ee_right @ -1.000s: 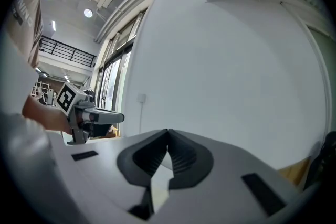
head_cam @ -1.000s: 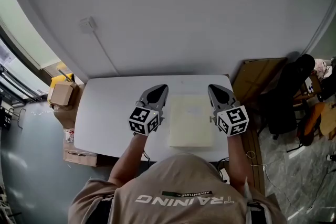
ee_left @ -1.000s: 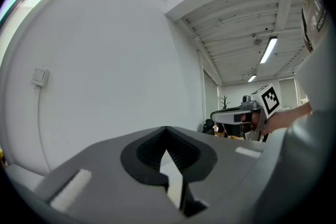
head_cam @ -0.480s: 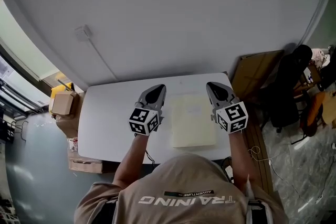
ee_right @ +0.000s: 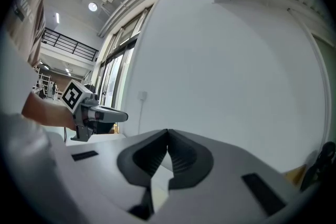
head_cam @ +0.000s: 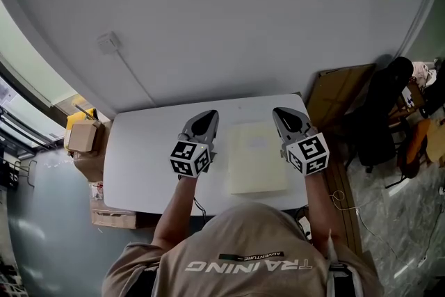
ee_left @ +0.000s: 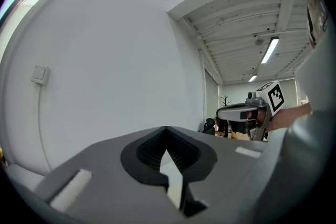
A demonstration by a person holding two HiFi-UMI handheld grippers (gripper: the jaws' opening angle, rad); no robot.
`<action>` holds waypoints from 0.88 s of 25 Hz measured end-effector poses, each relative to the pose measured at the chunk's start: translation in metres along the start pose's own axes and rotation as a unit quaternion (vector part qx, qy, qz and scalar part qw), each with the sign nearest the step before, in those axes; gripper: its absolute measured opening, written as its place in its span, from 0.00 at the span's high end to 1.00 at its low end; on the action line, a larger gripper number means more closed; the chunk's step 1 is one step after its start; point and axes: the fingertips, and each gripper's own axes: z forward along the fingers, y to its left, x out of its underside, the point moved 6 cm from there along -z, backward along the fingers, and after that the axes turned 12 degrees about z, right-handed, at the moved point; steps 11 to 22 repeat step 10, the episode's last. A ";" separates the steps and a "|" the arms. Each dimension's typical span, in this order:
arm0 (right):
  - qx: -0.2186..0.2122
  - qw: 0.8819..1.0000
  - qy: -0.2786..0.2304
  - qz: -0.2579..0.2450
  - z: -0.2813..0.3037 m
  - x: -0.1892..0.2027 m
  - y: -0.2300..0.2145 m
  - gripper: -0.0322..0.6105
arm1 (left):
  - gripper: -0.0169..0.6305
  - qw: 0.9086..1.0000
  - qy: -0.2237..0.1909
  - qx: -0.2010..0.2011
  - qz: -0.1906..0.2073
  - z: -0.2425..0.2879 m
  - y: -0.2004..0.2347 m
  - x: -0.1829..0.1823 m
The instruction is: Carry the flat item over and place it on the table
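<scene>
One flat cream board [head_cam: 257,158] lies flat on the one white table [head_cam: 139,156], in the space between the two grippers. It sits just right of the left gripper [head_cam: 204,119] and just left of the right gripper [head_cam: 288,116], its far edge about level with their tips. No finger touches it.

In the left gripper view, the left gripper [ee_left: 167,131] has its two fingers [ee_left: 137,157] clenched tip to tip with nothing between them. Only pale tabletop shows through the small opening behind the tips. In the right gripper view, the right gripper [ee_right: 168,132] is the same: two fingers [ee_right: 194,161] pressed together and empty. Each gripper view also catches the other gripper off to the side, with its one marker cube.

Beyond both sets of fingertips rises a plain grey wall. It carries one wall socket [head_cam: 106,43], up and left of the left fingers, with one cable [head_cam: 135,83] running down from it toward the table. One cardboard box [head_cam: 82,138] sits off the table's left end, well left of the left fingers.
</scene>
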 end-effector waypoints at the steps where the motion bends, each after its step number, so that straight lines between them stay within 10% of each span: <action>1: 0.000 1.000 0.001 0.002 0.000 0.001 -0.001 0.94 | 0.97 1.000 0.000 -0.001 -0.002 0.000 0.000 0.001; 22: -0.003 1.000 0.010 0.006 0.001 0.008 0.006 0.94 | 0.97 1.000 0.010 -0.004 -0.003 -0.011 -0.002 0.007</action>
